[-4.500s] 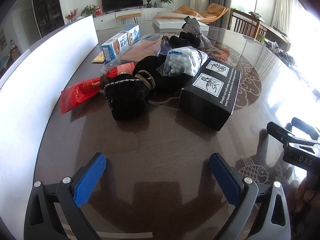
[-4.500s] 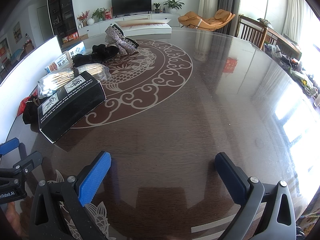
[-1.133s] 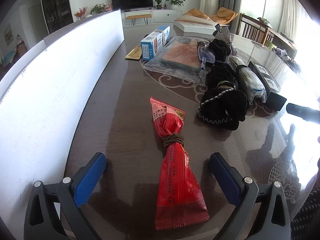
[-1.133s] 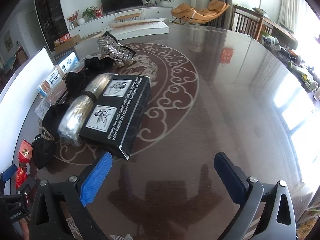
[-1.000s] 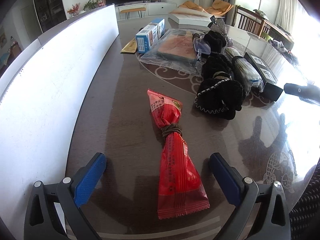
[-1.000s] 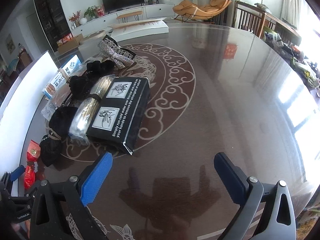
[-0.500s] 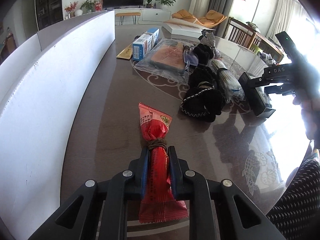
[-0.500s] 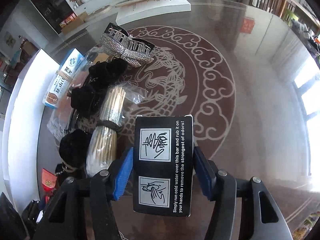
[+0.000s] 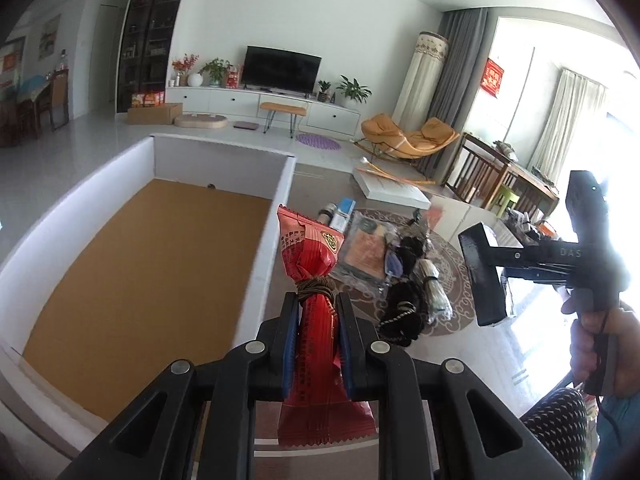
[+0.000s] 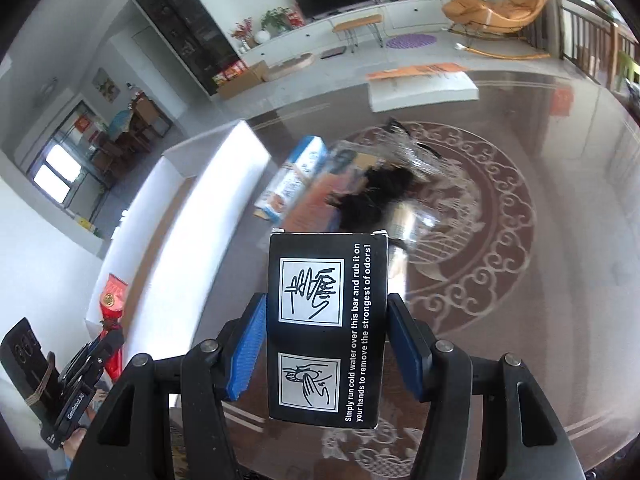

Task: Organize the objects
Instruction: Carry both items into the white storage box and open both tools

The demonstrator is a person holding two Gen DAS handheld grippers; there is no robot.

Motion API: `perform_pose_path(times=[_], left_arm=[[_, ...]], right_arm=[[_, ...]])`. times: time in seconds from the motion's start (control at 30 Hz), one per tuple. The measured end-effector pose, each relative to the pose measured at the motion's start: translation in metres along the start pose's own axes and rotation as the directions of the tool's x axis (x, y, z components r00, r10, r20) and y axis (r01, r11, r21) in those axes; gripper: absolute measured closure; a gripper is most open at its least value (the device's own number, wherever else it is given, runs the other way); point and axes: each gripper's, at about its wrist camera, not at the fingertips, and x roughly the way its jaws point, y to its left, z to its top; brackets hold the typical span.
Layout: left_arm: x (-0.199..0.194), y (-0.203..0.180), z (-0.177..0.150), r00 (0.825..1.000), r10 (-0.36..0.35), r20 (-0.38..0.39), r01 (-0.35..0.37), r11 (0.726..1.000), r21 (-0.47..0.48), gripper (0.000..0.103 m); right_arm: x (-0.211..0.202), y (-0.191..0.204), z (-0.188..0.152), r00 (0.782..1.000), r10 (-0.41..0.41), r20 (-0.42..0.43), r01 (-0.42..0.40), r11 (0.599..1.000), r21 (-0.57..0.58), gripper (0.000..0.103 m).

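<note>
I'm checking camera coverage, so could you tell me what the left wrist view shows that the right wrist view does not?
Only the left wrist view shows the brown floor of the white box and the black bundles sharply. Only the right wrist view shows the black box's printed label. Both show the red packet in the left gripper and the black box in the right gripper.

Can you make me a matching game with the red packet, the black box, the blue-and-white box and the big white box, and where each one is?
Things:
1. red packet
2. black box
3. blue-and-white box
4. big white box

Places:
A. lying on the table
B. between the left gripper's fingers
C. standing open beside the table, brown inside
D. between the right gripper's fingers

Pairs: 1-B, 2-D, 3-A, 4-C
</note>
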Motion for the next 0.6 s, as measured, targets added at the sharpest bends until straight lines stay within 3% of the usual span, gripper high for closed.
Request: perform_pose_path(times=[0.1,0.2,0.3,0.4,0.47,0.5,0.53,0.6], left_arm=[[-0.008,0.047,0.011,0.990,0.141,-0.005,-0.141,0.990,-0.023,0.085],[0.003,0.098,0.010,0.967,0.241,-0.086,-0.247,0.966,-0.070,0.085],[0.020,0.135,0.000,0.940,0.290,-0.180,-0.310,0.947,-0.090,0.085],[0.035,0.153,-0.011,0.904,0.347,-0.250,-0.379,0.921,-0.092,0.083],[0.040,0.158,-0.018,0.895,0.355,-0.269,-0.395,0.912,-0.108,0.076],[0.040,0.156,-0.020,0.895,0.357,-0.267,-0.398,0.910,-0.117,0.061],[0.039,0.153,-0.021,0.898,0.363,-0.249,-0.402,0.907,-0.124,0.046],[0.030,0.140,-0.020,0.913,0.362,-0.188,-0.389,0.911,-0.137,0.039]], right_arm=[[0.007,0.079,0.012,0.989,0.149,0.000,-0.148,0.985,-0.092,0.044],[0.029,0.161,0.017,0.957,0.287,-0.045,-0.290,0.940,-0.179,0.044],[0.062,0.230,0.013,0.941,0.326,-0.096,-0.340,0.903,-0.264,0.043],[0.106,0.268,-0.001,0.934,0.307,-0.184,-0.350,0.889,-0.294,0.043],[0.128,0.277,-0.010,0.940,0.271,-0.208,-0.324,0.899,-0.293,0.041],[0.132,0.276,-0.014,0.943,0.261,-0.208,-0.314,0.904,-0.288,0.037],[0.133,0.272,-0.015,0.947,0.258,-0.193,-0.305,0.911,-0.277,0.035],[0.122,0.256,-0.015,0.958,0.255,-0.130,-0.282,0.921,-0.270,0.026]])
